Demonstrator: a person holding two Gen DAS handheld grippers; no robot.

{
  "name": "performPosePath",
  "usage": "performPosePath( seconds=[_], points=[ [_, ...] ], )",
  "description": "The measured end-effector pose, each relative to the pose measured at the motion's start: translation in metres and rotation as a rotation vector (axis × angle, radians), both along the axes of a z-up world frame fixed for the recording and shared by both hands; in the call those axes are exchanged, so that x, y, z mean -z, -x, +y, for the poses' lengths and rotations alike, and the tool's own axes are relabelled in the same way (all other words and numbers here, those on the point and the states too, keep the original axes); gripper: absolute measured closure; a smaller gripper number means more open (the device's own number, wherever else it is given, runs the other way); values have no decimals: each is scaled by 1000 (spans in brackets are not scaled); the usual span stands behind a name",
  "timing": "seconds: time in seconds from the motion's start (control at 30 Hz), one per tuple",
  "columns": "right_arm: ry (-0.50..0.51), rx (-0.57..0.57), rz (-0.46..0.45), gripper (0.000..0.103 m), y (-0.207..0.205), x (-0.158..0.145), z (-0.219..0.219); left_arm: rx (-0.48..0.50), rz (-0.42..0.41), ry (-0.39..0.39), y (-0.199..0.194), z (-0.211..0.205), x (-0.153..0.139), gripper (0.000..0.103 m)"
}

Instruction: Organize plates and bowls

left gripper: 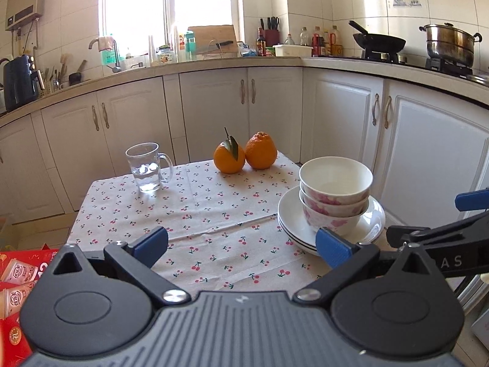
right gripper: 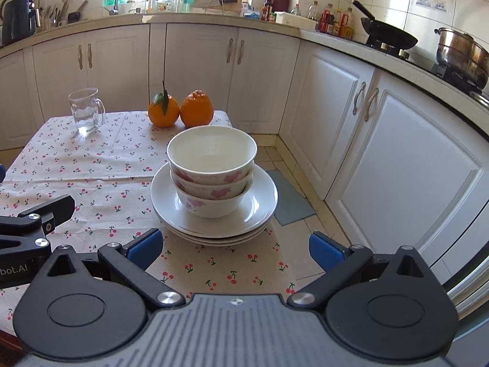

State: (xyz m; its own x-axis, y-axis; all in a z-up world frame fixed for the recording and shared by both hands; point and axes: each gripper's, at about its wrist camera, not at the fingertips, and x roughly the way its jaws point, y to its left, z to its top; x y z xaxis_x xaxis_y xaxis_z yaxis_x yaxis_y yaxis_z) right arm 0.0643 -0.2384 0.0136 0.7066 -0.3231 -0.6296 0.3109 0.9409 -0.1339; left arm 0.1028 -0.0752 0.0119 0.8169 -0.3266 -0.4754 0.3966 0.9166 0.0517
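Three white bowls with pink flowers (right gripper: 212, 168) are nested upright on a stack of three white plates (right gripper: 259, 211), near the right edge of the cherry-print tablecloth (right gripper: 91, 168). My right gripper (right gripper: 235, 249) is open just short of the plates, with nothing between its blue pads. My left gripper (left gripper: 243, 247) is open and empty over the cloth. The bowls (left gripper: 334, 195) and plates (left gripper: 290, 217) lie to its right, and its right pad overlaps the plates' near rim in the view. In the left wrist view a blue fingertip (left gripper: 472, 199) of the right gripper shows at the right.
A glass mug with water (left gripper: 148, 168) and two oranges (left gripper: 244, 153) stand at the table's far side. White cabinets (right gripper: 397, 168) run behind and to the right, with a blue floor mat (right gripper: 290, 202) beside the table. A red box (left gripper: 18, 275) lies low on the left.
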Motion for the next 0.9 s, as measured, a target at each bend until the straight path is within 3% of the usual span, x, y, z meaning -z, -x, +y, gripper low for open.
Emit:
performPosePath(
  seconds=[0.27, 0.9],
  points=[
    [12, 2, -73, 0, 19, -19, 7, -42, -7, 18, 8, 5, -8, 1],
    [20, 20, -100, 0, 22, -19, 9, -69, -5, 14, 10, 5, -8, 1]
  ],
)
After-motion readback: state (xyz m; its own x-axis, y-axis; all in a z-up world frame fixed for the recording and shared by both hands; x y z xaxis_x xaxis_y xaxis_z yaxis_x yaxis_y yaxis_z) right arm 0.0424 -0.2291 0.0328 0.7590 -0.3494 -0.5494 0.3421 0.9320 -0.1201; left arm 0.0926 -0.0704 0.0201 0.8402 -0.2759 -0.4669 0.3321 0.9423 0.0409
